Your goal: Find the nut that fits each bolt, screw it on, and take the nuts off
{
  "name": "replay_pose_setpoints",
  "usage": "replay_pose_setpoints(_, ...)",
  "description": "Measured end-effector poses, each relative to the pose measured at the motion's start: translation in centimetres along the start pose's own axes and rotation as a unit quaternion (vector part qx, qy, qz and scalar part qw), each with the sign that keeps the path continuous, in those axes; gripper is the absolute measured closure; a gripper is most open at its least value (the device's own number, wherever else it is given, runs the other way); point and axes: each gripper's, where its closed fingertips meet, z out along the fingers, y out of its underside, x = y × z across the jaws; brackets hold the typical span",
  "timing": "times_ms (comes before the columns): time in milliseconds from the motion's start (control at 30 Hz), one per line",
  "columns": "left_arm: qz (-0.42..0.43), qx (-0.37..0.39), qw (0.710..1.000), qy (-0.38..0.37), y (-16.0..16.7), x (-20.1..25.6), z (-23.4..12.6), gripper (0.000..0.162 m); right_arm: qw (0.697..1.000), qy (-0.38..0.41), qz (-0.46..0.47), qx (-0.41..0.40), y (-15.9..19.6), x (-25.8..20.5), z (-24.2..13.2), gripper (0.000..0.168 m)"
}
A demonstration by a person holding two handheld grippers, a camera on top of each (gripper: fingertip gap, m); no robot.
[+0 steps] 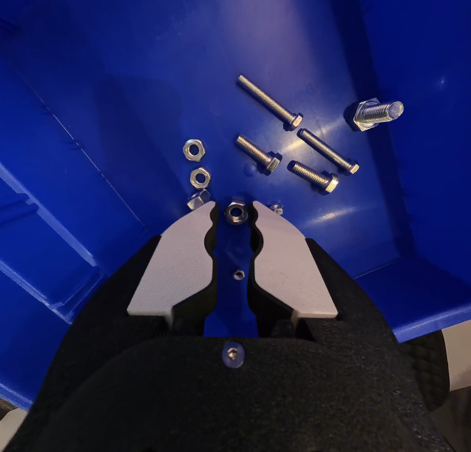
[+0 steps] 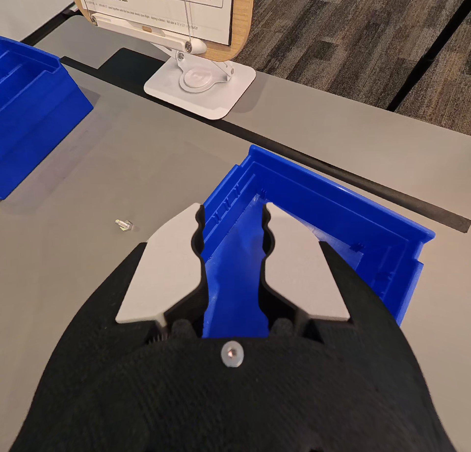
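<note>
In the left wrist view my left gripper [image 1: 234, 205] is open low inside a blue bin [image 1: 127, 82]. Its fingertips straddle a steel hex nut [image 1: 235, 213] lying on the bin floor. Other nuts lie to the left [image 1: 194, 150] [image 1: 200, 177] [image 1: 198, 200], one at the right fingertip [image 1: 276, 207], and a small one between the fingers [image 1: 238, 275]. Several loose bolts lie beyond: a long one [image 1: 270, 100], shorter ones [image 1: 258, 154] [image 1: 328, 151] [image 1: 314, 175], and a thick bolt [image 1: 374, 115] standing on its head. My right gripper [image 2: 233, 207] is open and empty above a second blue bin [image 2: 331, 210].
In the right wrist view a small bolt [image 2: 124, 225] lies on the grey table [image 2: 127, 159] left of the gripper. Another blue bin [image 2: 33, 113] stands at the far left. A white stand holding a printed sheet [image 2: 198, 82] is at the back. Carpet floor lies beyond the table edge. The left gripper's tips are roughly 60 centimeters from the right gripper's.
</note>
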Motion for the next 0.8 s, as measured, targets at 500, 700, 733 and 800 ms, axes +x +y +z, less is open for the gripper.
replay_pose_setpoints(500, 0.007, 0.055, 0.998, -0.02, -0.9, 1.0, -4.8, 0.143, 1.0, 0.0, -0.004, -0.007, 0.2, 0.0, 0.2, 0.124)
replay_pose_setpoints(700, 0.114, 0.171, 0.979, -0.012, -4.7, 10.3, -13.7, 0.144, 1.0, 0.006, -0.011, 0.008, -0.6, -0.3, -0.6, 0.124)
replay_pose_setpoints(733, 0.145, 0.179, 0.973, 0.001, -5.3, 13.1, -14.3, 0.144, 1.0, 0.007, -0.014, 0.011, -0.7, -0.4, -0.8, 0.124)
replay_pose_setpoints(800, 0.215, 0.178, 0.96, 0.01, -6.2, 18.5, -14.2, 0.144, 1.0, 0.009, -0.022, 0.017, -1.1, -0.9, -1.2, 0.124)
